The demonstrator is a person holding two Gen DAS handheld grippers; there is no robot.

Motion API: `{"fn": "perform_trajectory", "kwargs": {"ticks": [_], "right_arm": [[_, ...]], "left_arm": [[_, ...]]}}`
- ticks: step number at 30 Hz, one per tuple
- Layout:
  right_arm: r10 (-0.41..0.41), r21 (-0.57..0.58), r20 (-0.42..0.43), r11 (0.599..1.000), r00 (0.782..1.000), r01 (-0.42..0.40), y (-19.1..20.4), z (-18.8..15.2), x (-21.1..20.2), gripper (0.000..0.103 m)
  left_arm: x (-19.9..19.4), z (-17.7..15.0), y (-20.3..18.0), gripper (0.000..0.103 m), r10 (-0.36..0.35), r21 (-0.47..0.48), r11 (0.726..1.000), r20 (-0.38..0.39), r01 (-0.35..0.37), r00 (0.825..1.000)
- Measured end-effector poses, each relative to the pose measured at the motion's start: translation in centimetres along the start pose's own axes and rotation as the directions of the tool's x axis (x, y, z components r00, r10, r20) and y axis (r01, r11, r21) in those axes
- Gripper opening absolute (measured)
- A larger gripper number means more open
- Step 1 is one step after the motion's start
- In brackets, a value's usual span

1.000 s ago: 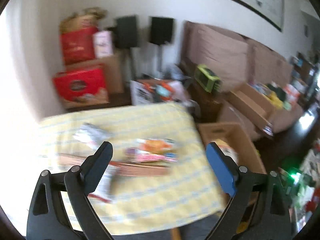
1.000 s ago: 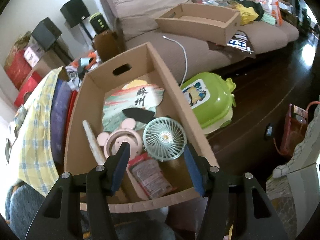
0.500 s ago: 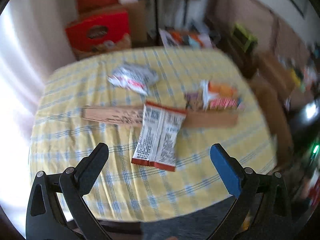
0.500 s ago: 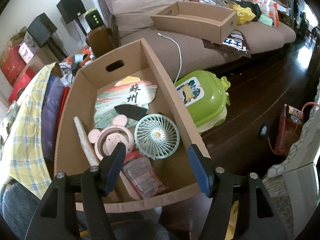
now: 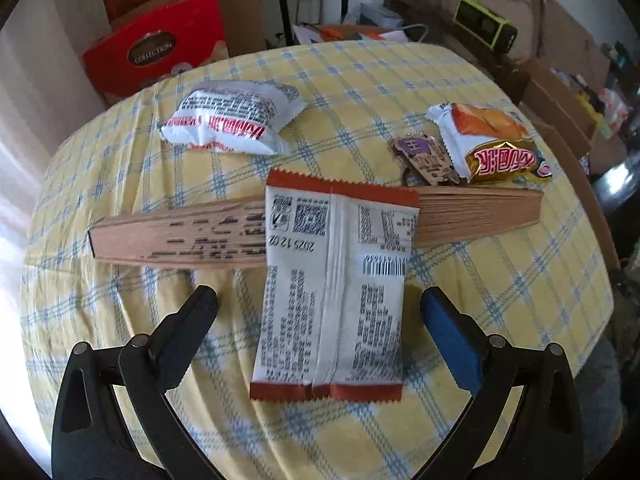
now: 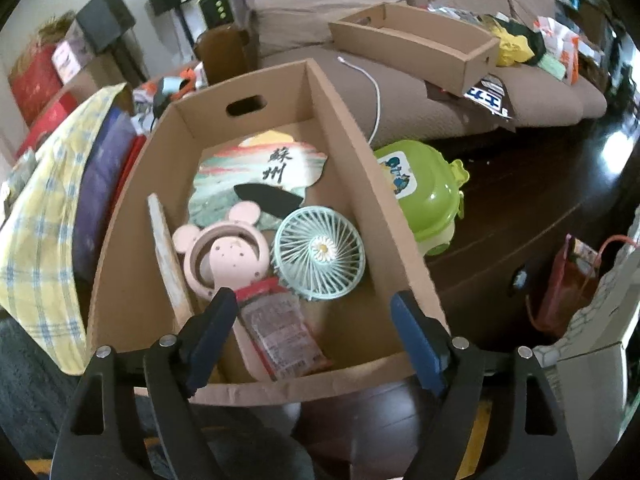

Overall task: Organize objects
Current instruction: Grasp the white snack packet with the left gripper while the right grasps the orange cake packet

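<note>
Straddling the red-edged snack packet (image 5: 330, 280), my left gripper (image 5: 318, 312) is hanging with its jaws spread wide and gripping nothing, one finger on each side of the packet's lower half. That packet is lying face down on the yellow checked tablecloth (image 5: 520, 280), its upper end resting across a folded fan (image 5: 180, 238). Beyond are sitting a white snack bag (image 5: 228, 122), an orange snack bag (image 5: 492, 144) and what is probably a small purple tag (image 5: 424, 154). My right gripper (image 6: 312, 336) is waiting over the cardboard box (image 6: 128, 240), jaws also wide and empty, above a mint fan (image 6: 320, 254) and a pink mouse fan (image 6: 226, 256). I am judging the risk to be closing on slippery film: the packet could squirt out, or lifting it could drag the fan beneath.
</note>
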State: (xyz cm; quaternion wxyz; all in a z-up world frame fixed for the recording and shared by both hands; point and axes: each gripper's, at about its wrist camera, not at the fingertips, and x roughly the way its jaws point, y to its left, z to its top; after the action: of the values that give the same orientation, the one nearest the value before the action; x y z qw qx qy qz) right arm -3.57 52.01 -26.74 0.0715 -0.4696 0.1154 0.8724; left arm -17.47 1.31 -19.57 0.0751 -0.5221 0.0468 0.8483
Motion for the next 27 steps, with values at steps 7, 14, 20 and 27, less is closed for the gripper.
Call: {"fn": "perform_trajectory", "kwargs": {"ticks": [7, 14, 20, 27], "right_arm": [[0.052, -0.097, 0.044, 0.994, 0.998, -0.048, 4.7, 2.9, -3.1, 0.083], [0.15, -0.227, -0.005, 0.963, 0.989, -0.147, 15.6, 6.4, -5.6, 0.088], [0.239, -0.327, -0.007, 0.917, 0.971, -0.228, 27.0, 8.8, -6.5, 0.098], [0.208, -0.314, -0.058, 0.925, 0.976, -0.216, 35.3, 12.6, -3.1, 0.099]], "left_arm": [[-0.8, -0.1, 1.0, 0.051, -0.037, -0.028, 0.999, 0.093, 0.04, 0.995], [-2.5, -1.3, 4.3, 0.043, -0.188, -0.158, 0.965, 0.127, 0.207, 0.974], [-5.1, -1.6, 6.7, 0.043, -0.202, -0.207, 0.948, 0.186, 0.24, 0.961], [-8.1, -1.7, 9.9, 0.043, -0.079, -0.253, 0.956, 0.257, 0.146, 0.963]]}}
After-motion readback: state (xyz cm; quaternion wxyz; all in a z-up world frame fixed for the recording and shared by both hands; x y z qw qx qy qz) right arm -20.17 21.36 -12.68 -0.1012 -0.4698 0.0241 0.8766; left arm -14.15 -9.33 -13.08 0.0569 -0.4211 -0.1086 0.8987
